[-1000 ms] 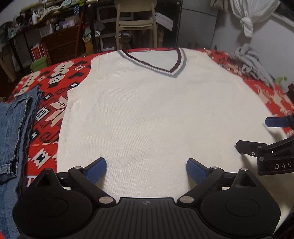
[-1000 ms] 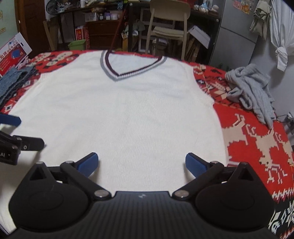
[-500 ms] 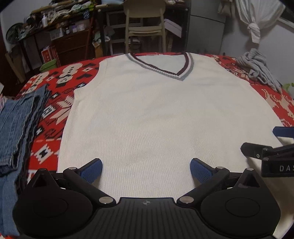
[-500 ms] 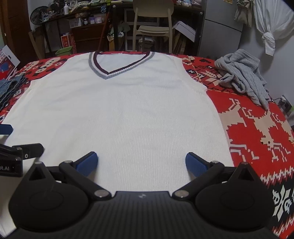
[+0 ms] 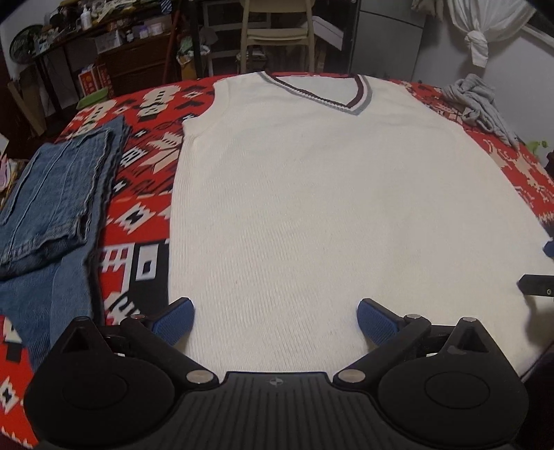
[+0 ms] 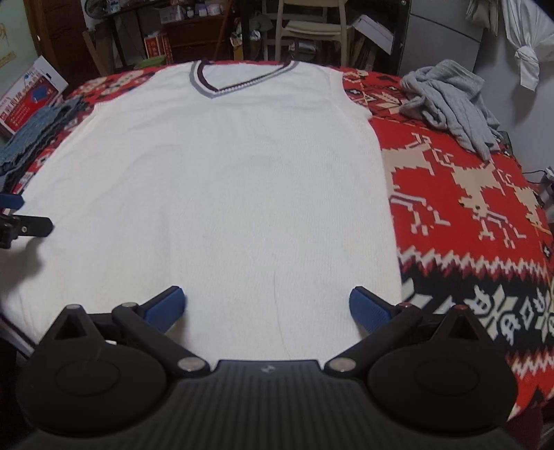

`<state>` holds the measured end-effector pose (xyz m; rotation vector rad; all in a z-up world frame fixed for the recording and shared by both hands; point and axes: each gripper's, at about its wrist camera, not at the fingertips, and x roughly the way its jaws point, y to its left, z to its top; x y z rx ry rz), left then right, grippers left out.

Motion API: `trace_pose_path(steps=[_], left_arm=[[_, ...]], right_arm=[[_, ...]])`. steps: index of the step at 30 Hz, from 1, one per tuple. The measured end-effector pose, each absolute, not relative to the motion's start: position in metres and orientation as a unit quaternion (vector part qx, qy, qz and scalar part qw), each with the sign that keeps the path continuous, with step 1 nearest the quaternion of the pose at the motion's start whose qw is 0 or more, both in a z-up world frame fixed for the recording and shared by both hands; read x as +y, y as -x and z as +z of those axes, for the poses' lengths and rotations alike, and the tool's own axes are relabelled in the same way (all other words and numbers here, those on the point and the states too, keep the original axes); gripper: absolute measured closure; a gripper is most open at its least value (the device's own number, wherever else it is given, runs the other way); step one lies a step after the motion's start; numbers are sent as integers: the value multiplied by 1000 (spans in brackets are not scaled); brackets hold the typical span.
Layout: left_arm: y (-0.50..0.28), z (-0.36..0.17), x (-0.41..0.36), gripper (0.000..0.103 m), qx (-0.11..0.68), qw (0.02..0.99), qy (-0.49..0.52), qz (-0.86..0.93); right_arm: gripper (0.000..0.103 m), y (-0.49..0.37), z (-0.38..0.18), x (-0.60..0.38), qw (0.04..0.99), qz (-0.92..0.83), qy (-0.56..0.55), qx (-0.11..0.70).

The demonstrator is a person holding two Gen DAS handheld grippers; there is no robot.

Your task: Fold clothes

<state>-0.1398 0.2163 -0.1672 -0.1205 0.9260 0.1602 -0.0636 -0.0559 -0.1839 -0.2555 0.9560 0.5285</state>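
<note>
Only leftward, folded jeans (image 5: 52,194); rightward, reindeer blanket (image 6: 467,180).

A pale chair (image 5: 277,31) stands beyond the red patterned tablecloth (image 6: 467,207), amid cluttered shelves (image 5: 114,45)

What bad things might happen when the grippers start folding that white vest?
The white vest hangs over the near table edge, so a tug might slide it off. Its left side lies close to the jeans, so the left gripper might snag them. Both grippers, the right gripper too, might pinch the red cloth underneath.
</note>
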Motion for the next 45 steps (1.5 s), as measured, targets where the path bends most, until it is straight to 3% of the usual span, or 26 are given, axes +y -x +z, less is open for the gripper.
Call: trace_pose_path(steps=[6, 10, 14, 20, 27, 41, 45], left_arm=[[121, -141, 199, 5, 389, 917, 83, 44], [75, -152, 182, 31, 394, 914, 89, 20], [43, -171, 171, 33, 391, 916, 72, 46], [47, -177, 165, 30, 400, 916, 15, 44], [96, -178, 160, 13, 405, 914, -15, -25], [159, -171, 160, 7, 484, 869, -76, -69], [170, -171, 173, 4, 508, 859, -44, -55]], right_arm=[[1, 61, -158, -42, 863, 273, 95, 415], [7, 36, -153, -10, 870, 271, 96, 399], [8, 10, -159, 17, 877, 260, 92, 393], [5, -2, -188, 29, 871, 244, 109, 412], [1, 31, -191, 13, 857, 272, 141, 415], [1, 87, -183, -44, 810, 292, 180, 475], [1, 98, -182, -59, 809, 287, 174, 482]])
